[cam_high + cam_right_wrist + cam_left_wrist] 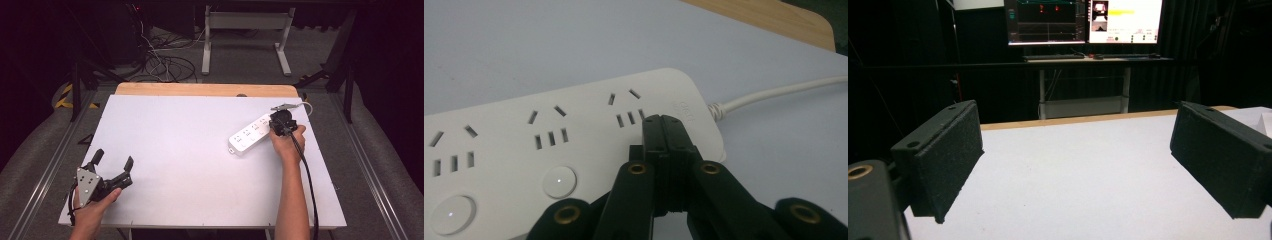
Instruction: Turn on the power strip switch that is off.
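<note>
One closed right tool (665, 125) atop power strip (524, 150) near table edge (320, 150).

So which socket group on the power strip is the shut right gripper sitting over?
The group at the cord end of the power strip; the right gripper rests beside it, the other two groups lying farther along.

Light: bright, even on the white rectangular tabletop (190, 150); surroundings dark.
Shadows: faint.
Sharpness: all three pictures slightly soft.

White table (190, 150), white power strip (247, 136) on it
</note>
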`<state>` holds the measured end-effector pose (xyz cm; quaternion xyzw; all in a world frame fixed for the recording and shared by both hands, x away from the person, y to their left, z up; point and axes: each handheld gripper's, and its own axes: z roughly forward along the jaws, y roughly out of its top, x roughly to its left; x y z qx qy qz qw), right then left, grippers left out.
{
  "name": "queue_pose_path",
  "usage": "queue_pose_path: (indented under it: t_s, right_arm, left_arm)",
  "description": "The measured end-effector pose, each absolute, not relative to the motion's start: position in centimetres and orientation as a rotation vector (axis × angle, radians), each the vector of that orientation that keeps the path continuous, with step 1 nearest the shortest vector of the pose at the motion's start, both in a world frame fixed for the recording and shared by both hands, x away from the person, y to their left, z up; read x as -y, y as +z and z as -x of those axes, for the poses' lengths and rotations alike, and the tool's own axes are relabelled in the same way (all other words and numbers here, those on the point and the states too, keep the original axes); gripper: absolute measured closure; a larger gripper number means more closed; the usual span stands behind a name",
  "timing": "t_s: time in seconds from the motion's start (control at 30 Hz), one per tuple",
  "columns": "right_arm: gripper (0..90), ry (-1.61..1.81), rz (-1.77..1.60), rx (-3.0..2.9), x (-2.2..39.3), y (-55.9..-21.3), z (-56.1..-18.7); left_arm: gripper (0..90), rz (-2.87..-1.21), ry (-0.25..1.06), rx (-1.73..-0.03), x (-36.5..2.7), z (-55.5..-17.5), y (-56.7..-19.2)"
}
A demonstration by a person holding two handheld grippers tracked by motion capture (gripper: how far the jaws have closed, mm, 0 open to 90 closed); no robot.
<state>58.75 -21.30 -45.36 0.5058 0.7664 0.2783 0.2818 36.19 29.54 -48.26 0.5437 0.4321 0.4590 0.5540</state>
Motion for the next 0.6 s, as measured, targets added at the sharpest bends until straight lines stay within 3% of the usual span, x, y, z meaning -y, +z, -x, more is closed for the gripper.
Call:
queue_pose_path:
  t_s: [0.6]
  right_arm:
    - [90.0,0.740,-1.340,-2.044,20.1,-45.6,-58.6]
  left_arm:
    - [7.3,-1.276,1.084,-1.033,-29.7,-36.1,-48.2]
